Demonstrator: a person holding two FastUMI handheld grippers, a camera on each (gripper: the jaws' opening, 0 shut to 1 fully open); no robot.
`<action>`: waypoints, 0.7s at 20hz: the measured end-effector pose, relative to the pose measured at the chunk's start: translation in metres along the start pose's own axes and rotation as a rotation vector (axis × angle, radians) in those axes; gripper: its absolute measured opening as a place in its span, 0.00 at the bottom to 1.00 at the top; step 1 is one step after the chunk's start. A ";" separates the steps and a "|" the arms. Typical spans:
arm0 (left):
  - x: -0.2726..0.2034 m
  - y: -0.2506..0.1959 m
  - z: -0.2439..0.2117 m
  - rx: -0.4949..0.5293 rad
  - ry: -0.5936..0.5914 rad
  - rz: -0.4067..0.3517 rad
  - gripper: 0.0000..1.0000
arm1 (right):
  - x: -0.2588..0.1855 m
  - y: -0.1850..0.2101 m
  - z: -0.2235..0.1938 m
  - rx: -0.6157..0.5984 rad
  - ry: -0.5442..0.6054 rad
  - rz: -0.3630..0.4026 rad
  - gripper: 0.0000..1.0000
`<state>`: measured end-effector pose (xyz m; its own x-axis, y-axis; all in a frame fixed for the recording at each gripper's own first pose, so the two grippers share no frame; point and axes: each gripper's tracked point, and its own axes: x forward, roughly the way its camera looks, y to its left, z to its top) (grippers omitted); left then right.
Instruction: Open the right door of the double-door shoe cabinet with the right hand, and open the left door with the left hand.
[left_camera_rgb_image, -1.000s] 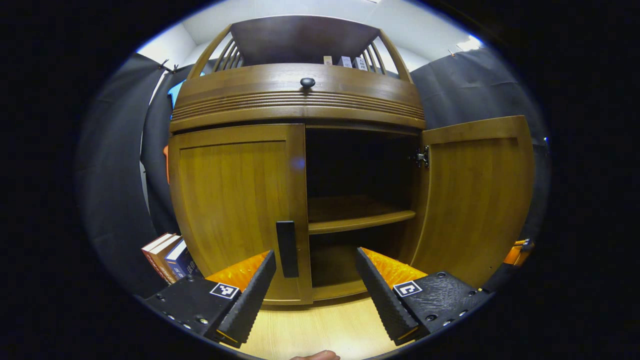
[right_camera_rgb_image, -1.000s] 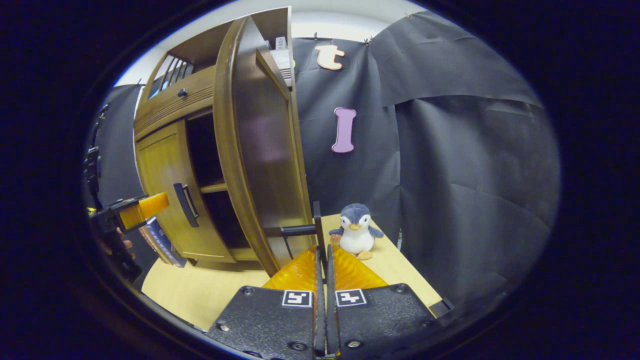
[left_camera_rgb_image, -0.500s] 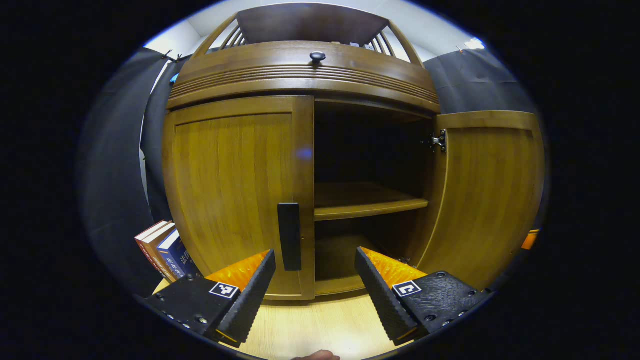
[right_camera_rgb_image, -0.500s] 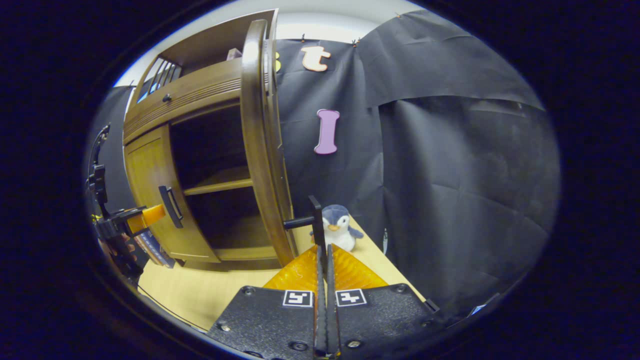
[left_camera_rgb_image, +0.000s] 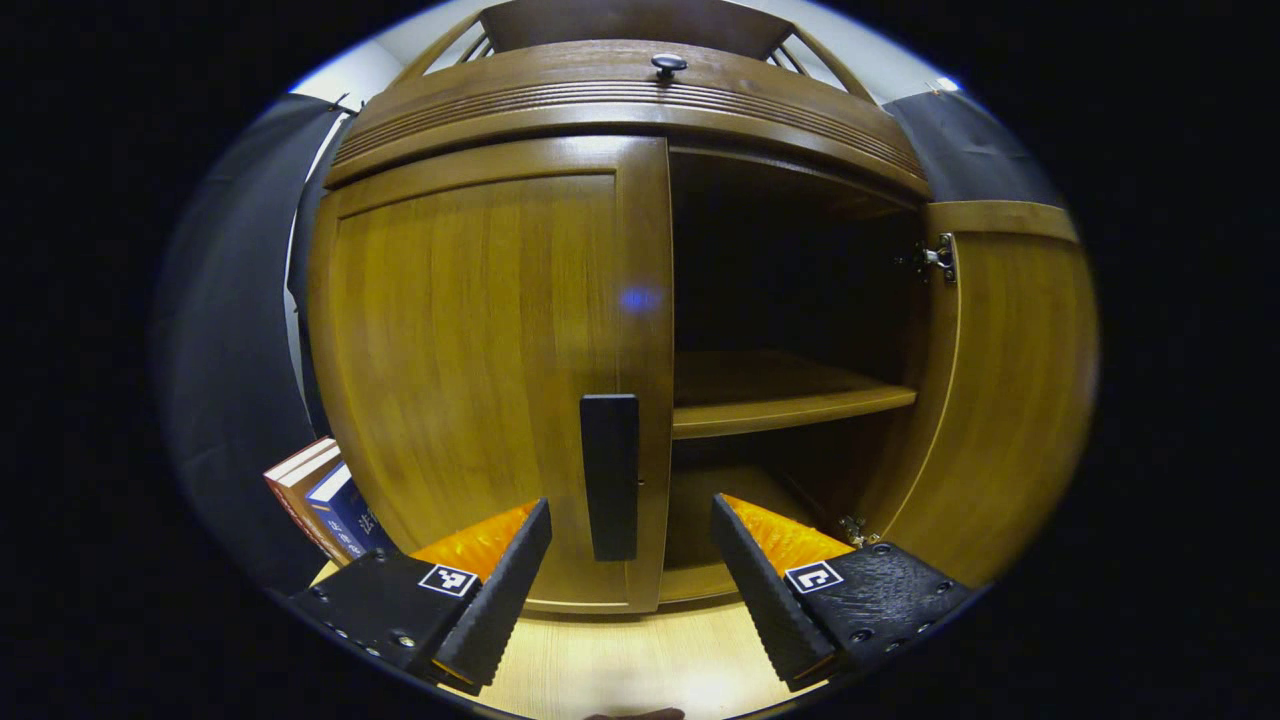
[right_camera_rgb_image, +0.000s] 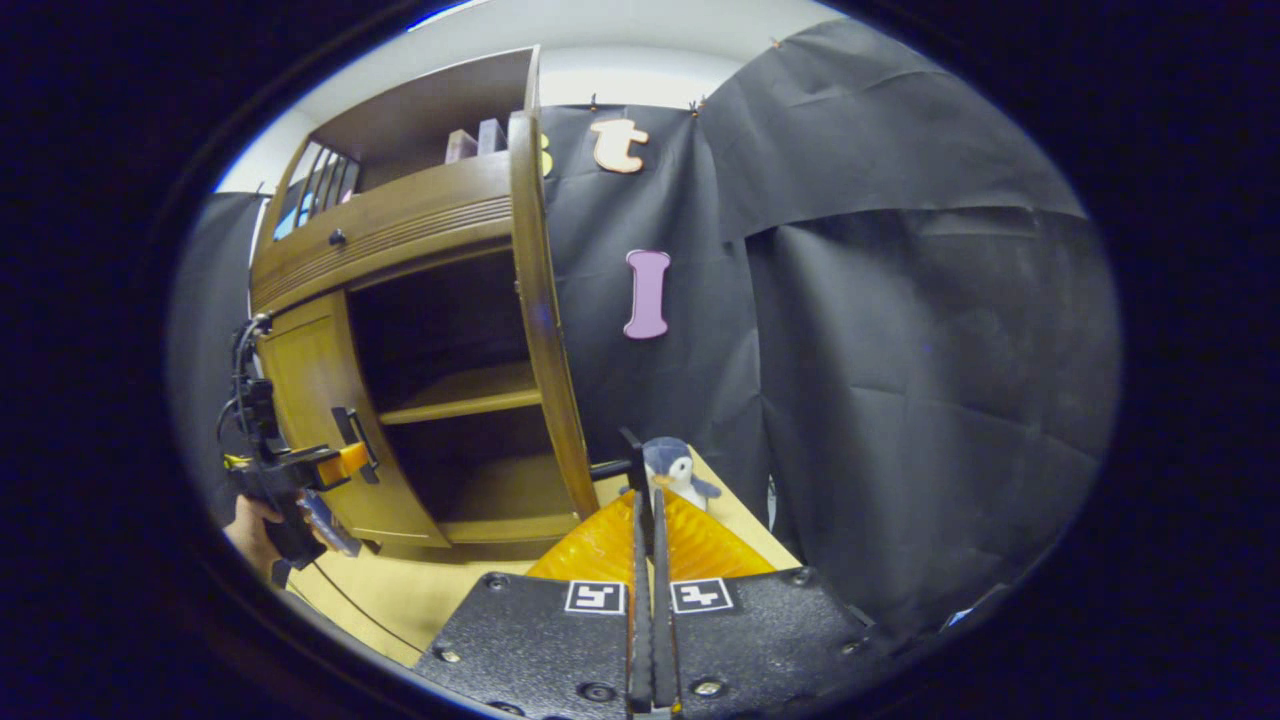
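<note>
The left gripper (left_camera_rgb_image: 630, 560) stands wide open, its two black ribbed fingers (left_camera_rgb_image: 500, 590) spread at about 7 and 5 o'clock in the left gripper view, nothing pressed between them. Straight ahead at 12 o'clock from the gap hangs the black bar handle (left_camera_rgb_image: 610, 475) of the left door (left_camera_rgb_image: 470, 350), which is shut — the handle sits between the fingers' lines but apart from both. At 9 o'clock, low beside the cabinet, a few books (left_camera_rgb_image: 320, 495) lean on the pale table (left_camera_rgb_image: 620, 665).

The right gripper (right_camera_rgb_image: 648, 560) is pressed narrow, fingers flat together on the thin black handle (right_camera_rgb_image: 632, 470) of the right door (right_camera_rgb_image: 545, 330), which rises at 12 o'clock. That door is swung open, seen edge-on, with the shoe cabinet (right_camera_rgb_image: 400, 240) and its bare shelf (right_camera_rgb_image: 460, 395) to 10 o'clock. A plush penguin (right_camera_rgb_image: 672, 470) sits just beyond the handle at 1 o'clock. Far off at 9 o'clock a hand (right_camera_rgb_image: 250, 520) holds the other gripper near the closed door's handle.
</note>
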<state>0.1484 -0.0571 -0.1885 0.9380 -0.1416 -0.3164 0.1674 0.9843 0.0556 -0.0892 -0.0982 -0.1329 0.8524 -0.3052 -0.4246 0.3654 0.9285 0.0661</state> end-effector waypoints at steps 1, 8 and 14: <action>0.005 0.003 0.001 -0.003 -0.011 0.007 0.96 | -0.002 -0.002 0.002 -0.012 -0.004 -0.010 0.04; 0.033 0.010 -0.005 -0.037 -0.005 -0.008 0.96 | -0.022 0.027 0.013 -0.027 -0.035 0.070 0.05; 0.044 0.015 -0.002 -0.040 -0.036 -0.002 0.99 | -0.025 0.052 0.014 -0.041 -0.045 0.117 0.25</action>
<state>0.1913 -0.0479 -0.2030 0.9482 -0.1462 -0.2819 0.1573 0.9874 0.0173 -0.0868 -0.0455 -0.1064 0.9045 -0.2028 -0.3751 0.2478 0.9659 0.0753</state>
